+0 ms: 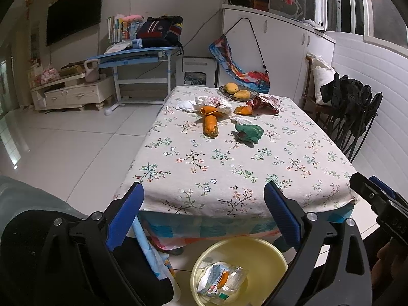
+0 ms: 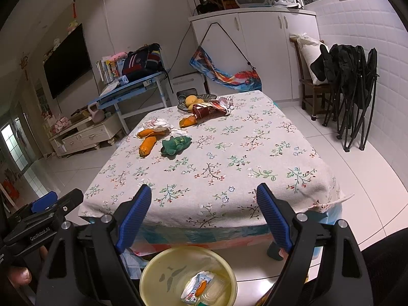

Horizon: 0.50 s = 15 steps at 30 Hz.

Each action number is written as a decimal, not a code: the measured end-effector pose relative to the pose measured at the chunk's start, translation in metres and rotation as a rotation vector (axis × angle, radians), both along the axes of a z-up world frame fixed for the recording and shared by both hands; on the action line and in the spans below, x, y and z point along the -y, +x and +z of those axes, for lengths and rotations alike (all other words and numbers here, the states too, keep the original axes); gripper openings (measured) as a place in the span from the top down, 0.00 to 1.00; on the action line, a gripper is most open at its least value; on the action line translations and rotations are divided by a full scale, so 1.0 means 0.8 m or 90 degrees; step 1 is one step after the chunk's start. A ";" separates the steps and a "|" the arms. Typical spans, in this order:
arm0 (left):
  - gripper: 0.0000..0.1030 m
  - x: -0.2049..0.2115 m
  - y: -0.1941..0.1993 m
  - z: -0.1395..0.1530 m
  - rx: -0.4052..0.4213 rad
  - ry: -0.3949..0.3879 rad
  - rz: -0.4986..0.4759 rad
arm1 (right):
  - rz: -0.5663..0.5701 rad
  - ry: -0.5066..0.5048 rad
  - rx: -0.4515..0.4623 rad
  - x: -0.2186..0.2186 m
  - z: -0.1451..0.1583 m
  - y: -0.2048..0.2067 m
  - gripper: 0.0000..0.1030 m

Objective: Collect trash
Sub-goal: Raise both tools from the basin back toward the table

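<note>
Trash [image 1: 209,125] lies on the table [image 1: 229,168], well beyond both empty, released tools [image 1: 204,219].

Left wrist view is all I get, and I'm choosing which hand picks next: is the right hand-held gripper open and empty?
Observer: Yes. The right hand-held gripper is open, with nothing between its blue pads.
Operator: My gripper fingers hide part of the round yellow plastic basin. Is there trash on that side?
Observer: No. That wall of the round yellow plastic basin shows only a grey leaf print.
</note>
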<state>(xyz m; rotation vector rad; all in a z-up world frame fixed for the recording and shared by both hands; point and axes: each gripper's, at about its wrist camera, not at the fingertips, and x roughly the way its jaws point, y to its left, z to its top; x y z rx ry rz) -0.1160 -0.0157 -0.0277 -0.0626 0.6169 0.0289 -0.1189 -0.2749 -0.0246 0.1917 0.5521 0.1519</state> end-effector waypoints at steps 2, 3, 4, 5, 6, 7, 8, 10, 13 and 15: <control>0.10 -0.001 0.000 -0.001 0.000 0.001 0.001 | 0.000 0.000 0.001 0.000 0.000 0.000 0.20; 0.10 -0.001 0.000 -0.001 0.000 0.000 0.001 | 0.000 0.000 0.001 0.000 0.000 0.000 0.20; 0.10 -0.001 0.000 0.000 0.000 -0.001 0.000 | 0.001 0.002 0.000 0.001 0.000 0.000 0.20; 0.10 -0.001 0.001 0.000 0.001 -0.001 0.000 | 0.003 0.006 -0.001 0.001 0.001 0.001 0.20; 0.09 0.000 0.002 0.001 0.003 -0.001 -0.002 | 0.004 0.006 0.001 0.000 0.001 0.000 0.20; 0.09 0.002 0.004 0.003 0.005 0.001 -0.005 | 0.006 0.005 0.002 -0.002 0.002 0.000 0.19; 0.08 0.003 0.005 0.005 0.008 0.003 -0.007 | 0.009 0.003 0.004 -0.003 0.005 0.001 0.19; 0.07 0.005 0.007 0.012 0.015 0.008 -0.012 | 0.014 0.005 0.005 -0.006 0.006 0.002 0.19; 0.07 0.003 0.010 0.019 0.022 0.008 -0.013 | 0.024 0.004 0.007 -0.013 0.011 0.006 0.19; 0.07 0.001 0.014 0.023 0.024 0.010 -0.011 | 0.032 0.000 0.012 -0.017 0.015 0.008 0.19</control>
